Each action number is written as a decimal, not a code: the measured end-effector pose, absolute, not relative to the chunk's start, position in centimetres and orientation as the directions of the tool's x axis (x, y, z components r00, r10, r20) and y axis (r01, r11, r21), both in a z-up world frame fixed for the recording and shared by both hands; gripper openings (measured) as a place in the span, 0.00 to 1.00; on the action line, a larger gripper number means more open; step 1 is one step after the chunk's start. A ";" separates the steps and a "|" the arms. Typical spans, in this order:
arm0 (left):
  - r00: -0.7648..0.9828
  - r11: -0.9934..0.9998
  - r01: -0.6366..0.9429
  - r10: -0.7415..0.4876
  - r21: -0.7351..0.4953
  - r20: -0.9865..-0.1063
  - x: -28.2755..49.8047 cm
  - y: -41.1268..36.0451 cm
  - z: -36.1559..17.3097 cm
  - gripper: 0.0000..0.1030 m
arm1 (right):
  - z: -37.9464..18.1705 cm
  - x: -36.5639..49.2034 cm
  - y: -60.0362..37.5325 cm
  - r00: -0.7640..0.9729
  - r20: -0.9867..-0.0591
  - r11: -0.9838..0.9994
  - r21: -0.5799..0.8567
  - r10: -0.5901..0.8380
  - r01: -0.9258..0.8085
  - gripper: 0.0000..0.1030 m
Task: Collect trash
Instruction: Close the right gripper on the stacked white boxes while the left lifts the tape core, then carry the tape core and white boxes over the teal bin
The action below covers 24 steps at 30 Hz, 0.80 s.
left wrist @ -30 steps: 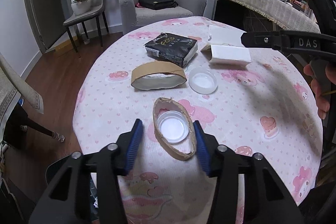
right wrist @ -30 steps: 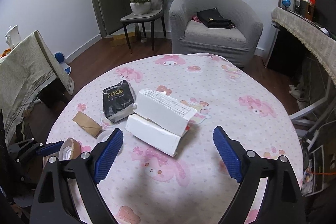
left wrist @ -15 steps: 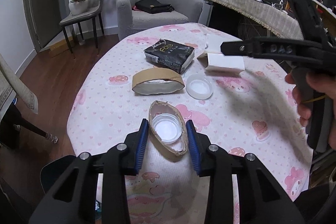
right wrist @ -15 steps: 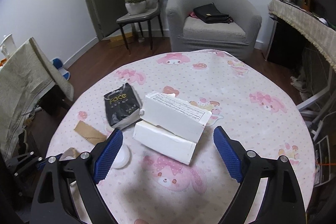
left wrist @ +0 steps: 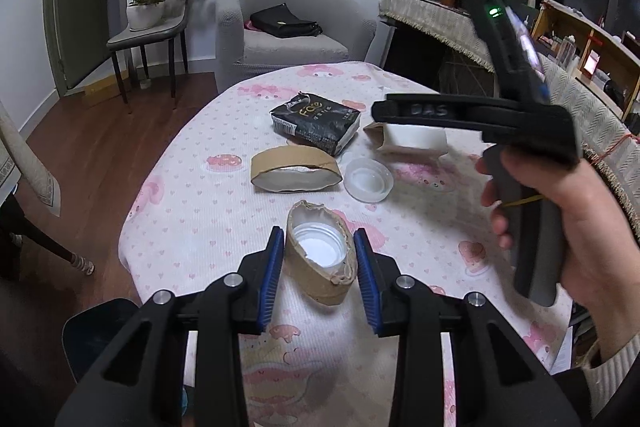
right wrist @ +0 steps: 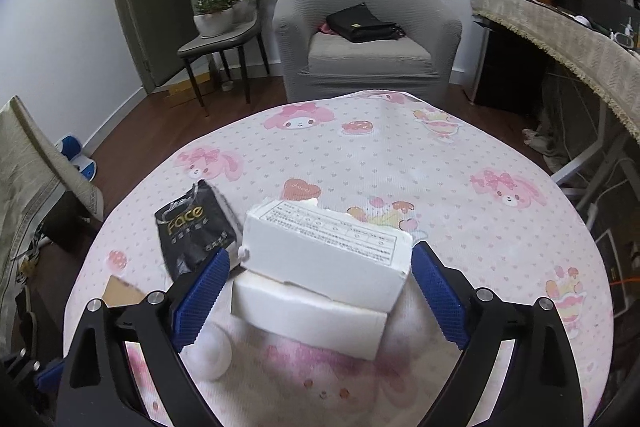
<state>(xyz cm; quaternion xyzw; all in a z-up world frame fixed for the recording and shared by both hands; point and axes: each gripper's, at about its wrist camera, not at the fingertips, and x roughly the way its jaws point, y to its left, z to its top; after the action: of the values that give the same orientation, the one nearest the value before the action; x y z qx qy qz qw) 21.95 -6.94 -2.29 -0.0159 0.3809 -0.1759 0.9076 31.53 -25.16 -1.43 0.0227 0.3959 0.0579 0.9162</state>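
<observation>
Cardboard, torn and squashed into an oval, forms the small ring (left wrist: 320,267) at the lower centre of the left wrist view, with a white plastic lid (left wrist: 318,243) sitting inside it. The left claw (left wrist: 319,267) has its blue pads (left wrist: 272,267) pressed against both sides of this ring, holding it on the pink-patterned desk (left wrist: 192,211). Just above lie a larger cardboard ring (left wrist: 296,169), a clear lid (left wrist: 368,179) and a black Face tissue pack (left wrist: 316,123).

In the right wrist view the right claw (right wrist: 320,291) is spread wide, one pad on each side of the white box (right wrist: 324,259) at frame centre, close to its ends; actual contact cannot be told. This box rests tilted on a second white box (right wrist: 308,319). The tissue pack lies to their left.
</observation>
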 end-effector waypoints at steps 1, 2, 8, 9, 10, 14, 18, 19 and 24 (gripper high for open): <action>0.650 0.936 0.309 -0.337 -0.168 -0.681 21.8 -6.8 -2.1 0.37 | -1.5 31.7 -25.1 0.681 -0.722 0.993 0.087 0.120 -0.083 0.90; 0.651 0.935 0.310 -0.340 -0.171 -0.679 21.8 -6.6 -2.1 0.37 | -1.7 31.8 -25.0 0.679 -0.725 0.993 0.082 0.115 -0.080 0.90; 0.654 0.927 0.308 -0.369 -0.213 -0.660 21.4 -5.0 -1.6 0.37 | -2.0 32.1 -24.3 0.679 -0.728 0.995 0.054 0.099 -0.086 0.73; 0.657 0.927 0.305 -0.372 -0.220 -0.656 21.3 -4.7 -1.5 0.37 | -1.9 32.1 -24.2 0.683 -0.725 0.995 0.041 0.090 -0.087 0.72; 0.660 0.926 0.302 -0.375 -0.227 -0.651 21.2 -4.3 -1.3 0.36 | -1.7 32.1 -24.1 0.686 -0.723 0.996 0.031 0.083 -0.087 0.72; 0.671 0.923 0.295 -0.385 -0.249 -0.634 20.9 -3.0 -0.7 0.36 | -0.6 31.5 -23.9 0.711 -0.702 0.997 -0.008 0.050 -0.079 0.72; 0.689 0.920 0.286 -0.391 -0.267 -0.610 20.4 -1.8 0.0 0.36 | 1.3 30.5 -23.3 0.739 -0.672 0.996 -0.028 0.043 -0.084 0.72; 0.695 0.919 0.283 -0.393 -0.273 -0.602 20.2 -1.4 0.3 0.36 | 1.7 30.3 -23.1 0.745 -0.666 0.996 -0.029 0.046 -0.088 0.72; 0.716 0.924 0.261 -0.380 -0.281 -0.585 19.6 0.4 1.0 0.36 | 3.8 28.5 -20.3 0.758 -0.642 0.984 -0.030 0.115 -0.175 0.72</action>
<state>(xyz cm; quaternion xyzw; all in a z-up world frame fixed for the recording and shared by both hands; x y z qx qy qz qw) 19.59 0.38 0.95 -0.0893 0.3342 -0.1737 0.9220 28.50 -20.32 3.76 -0.0439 0.3390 0.0773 0.9366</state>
